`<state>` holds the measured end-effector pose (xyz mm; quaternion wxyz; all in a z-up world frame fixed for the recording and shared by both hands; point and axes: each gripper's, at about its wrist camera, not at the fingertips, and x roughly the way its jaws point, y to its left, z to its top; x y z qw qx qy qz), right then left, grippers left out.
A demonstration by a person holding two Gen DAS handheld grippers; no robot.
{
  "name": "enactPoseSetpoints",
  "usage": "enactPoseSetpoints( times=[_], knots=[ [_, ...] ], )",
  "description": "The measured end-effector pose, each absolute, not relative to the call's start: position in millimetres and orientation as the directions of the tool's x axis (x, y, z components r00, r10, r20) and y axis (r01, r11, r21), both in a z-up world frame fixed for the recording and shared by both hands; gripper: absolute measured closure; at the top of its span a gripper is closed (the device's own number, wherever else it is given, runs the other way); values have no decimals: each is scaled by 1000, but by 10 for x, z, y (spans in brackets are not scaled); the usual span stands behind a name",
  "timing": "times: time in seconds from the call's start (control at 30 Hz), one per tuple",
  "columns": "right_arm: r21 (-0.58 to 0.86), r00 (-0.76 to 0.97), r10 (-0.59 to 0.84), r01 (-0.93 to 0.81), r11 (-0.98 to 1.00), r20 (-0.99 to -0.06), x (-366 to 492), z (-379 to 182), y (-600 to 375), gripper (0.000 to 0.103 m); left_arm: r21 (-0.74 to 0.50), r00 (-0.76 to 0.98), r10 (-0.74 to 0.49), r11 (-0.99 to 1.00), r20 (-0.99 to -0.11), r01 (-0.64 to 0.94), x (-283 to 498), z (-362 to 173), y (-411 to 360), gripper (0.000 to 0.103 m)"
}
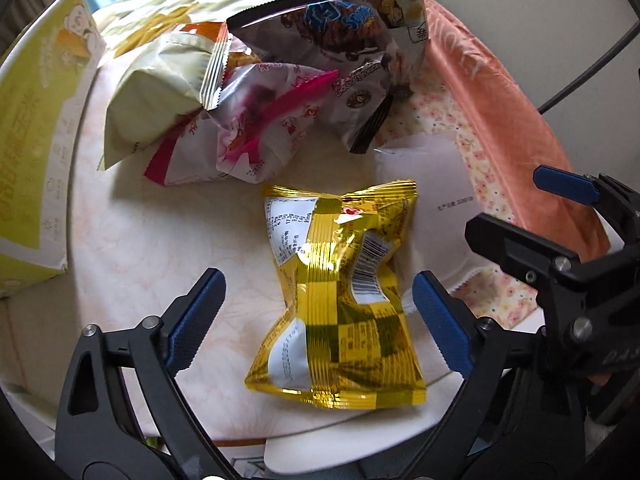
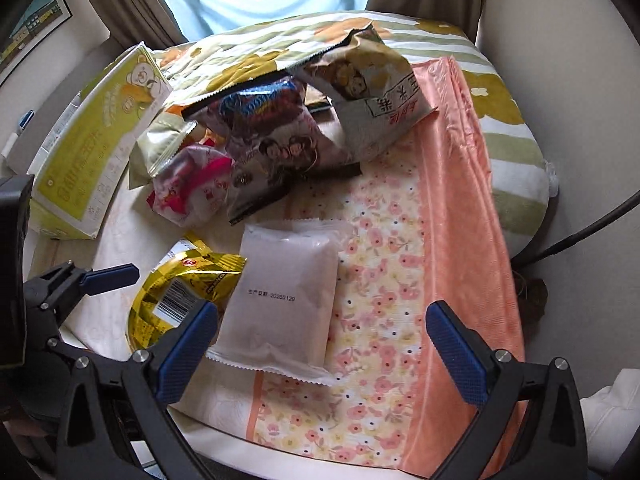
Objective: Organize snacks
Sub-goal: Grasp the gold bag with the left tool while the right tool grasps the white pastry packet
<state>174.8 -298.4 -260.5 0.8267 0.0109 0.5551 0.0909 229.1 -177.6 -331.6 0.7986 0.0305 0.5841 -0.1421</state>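
Under the snack pile (image 1: 256, 92), pkts half-hidden; left gripper (image 1: 316, 312) released astride gold bag (image 1: 336, 292), right gripper (image 2: 320, 344) released too.

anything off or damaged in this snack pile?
Nothing spilled. The gold snack packet is crumpled, pinched at its middle. The large bag at the back has its top open, leaning on the heap. The white packet lies flat, overlapping the gold one's edge.
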Motion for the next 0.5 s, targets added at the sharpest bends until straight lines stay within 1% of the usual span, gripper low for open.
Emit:
enactPoseSetpoints(
  times=[0.17,0.27,0.3,0.43,0.47,0.5],
  knots=[
    [109,356,152,-138,984,-922,1773,-2678,-2971,0,-117,260,-193,952,-946,282,2309,-3415,-1803,12],
    [95,359,140,-141,986,-923,1773,-2710,-2924,0,-114,257,-185,957,-949,268,2344,-3463,-1771,14],
    [89,360,135,-142,986,-923,1773,-2722,-2902,0,-105,251,-175,958,-952,268,2347,-3490,-1764,22],
    [66,356,113,-143,988,-928,1780,-2741,-2846,0,-19,271,-112,946,-956,324,2279,-3537,-1815,32],
    [63,358,112,-144,988,-927,1778,-2743,-2835,0,-14,276,-110,944,-955,330,2255,-3540,-1816,33],
    [60,359,109,-146,987,-927,1778,-2745,-2817,0,-18,276,-113,945,-954,327,2254,-3535,-1797,37]
  ],
)
